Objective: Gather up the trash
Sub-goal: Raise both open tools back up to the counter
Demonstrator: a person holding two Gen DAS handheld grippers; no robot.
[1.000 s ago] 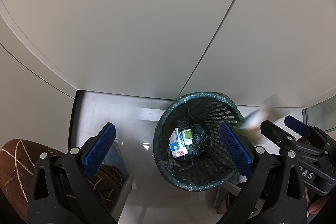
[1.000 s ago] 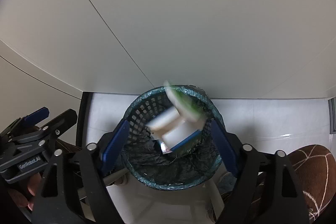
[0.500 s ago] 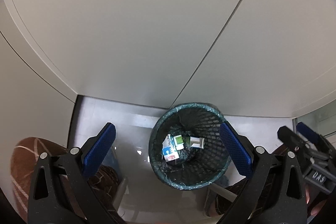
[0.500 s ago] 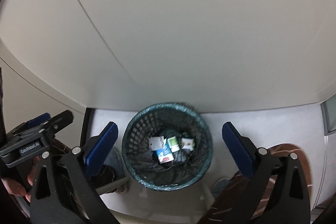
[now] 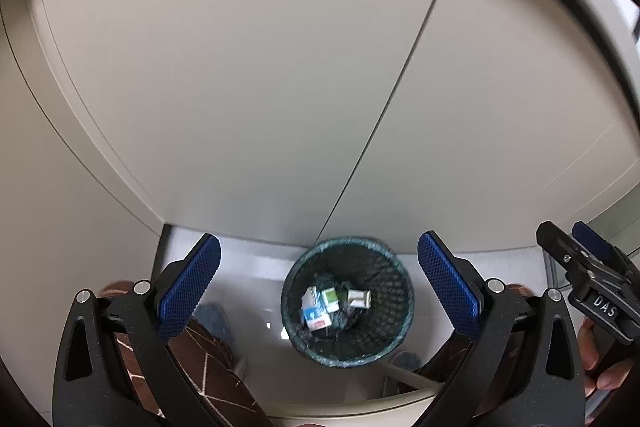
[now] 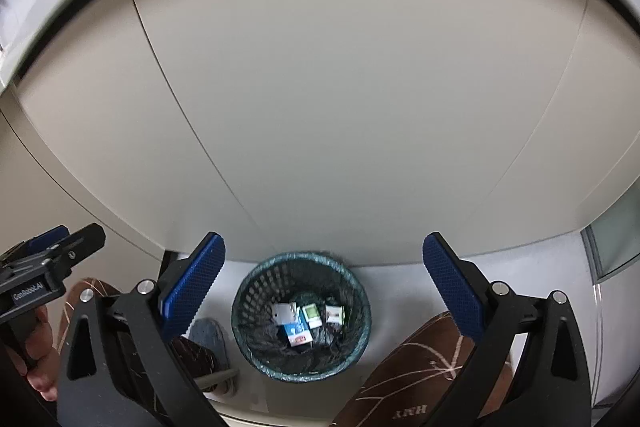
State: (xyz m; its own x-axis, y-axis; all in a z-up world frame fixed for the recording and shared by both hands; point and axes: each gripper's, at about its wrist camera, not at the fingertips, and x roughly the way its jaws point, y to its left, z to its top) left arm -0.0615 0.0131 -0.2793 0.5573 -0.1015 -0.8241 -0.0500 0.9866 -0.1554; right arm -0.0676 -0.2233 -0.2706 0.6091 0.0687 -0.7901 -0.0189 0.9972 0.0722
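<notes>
A dark mesh waste basket (image 5: 396, 307) (image 6: 256, 295) with a green liner stands on the pale floor far below both grippers. Small cartons lie at its bottom: a blue and white one (image 5: 315, 314) (image 6: 296, 334), a green and white one (image 5: 330, 295) (image 6: 311, 315) and a silver-white one (image 5: 359, 298) (image 6: 334, 314). My left gripper (image 5: 318, 291) is open and holds nothing; the basket shows between its blue pads. My right gripper (image 6: 324, 291) is open at full width and holds nothing, and it also appears at the right edge of the left wrist view (image 5: 588, 291).
A tall beige cabinet front (image 5: 280, 87) (image 6: 340, 107) with vertical seams rises right behind the basket. Brown patterned trouser legs (image 5: 208, 379) (image 6: 416, 371) and slippers of the person flank the basket. A glass panel (image 6: 616, 239) stands at the far right.
A carton dropped from the right gripper into the basket and now lies at its bottom. The right jaws widened. Both grippers rose, so the basket looks smaller and more cabinet shows.
</notes>
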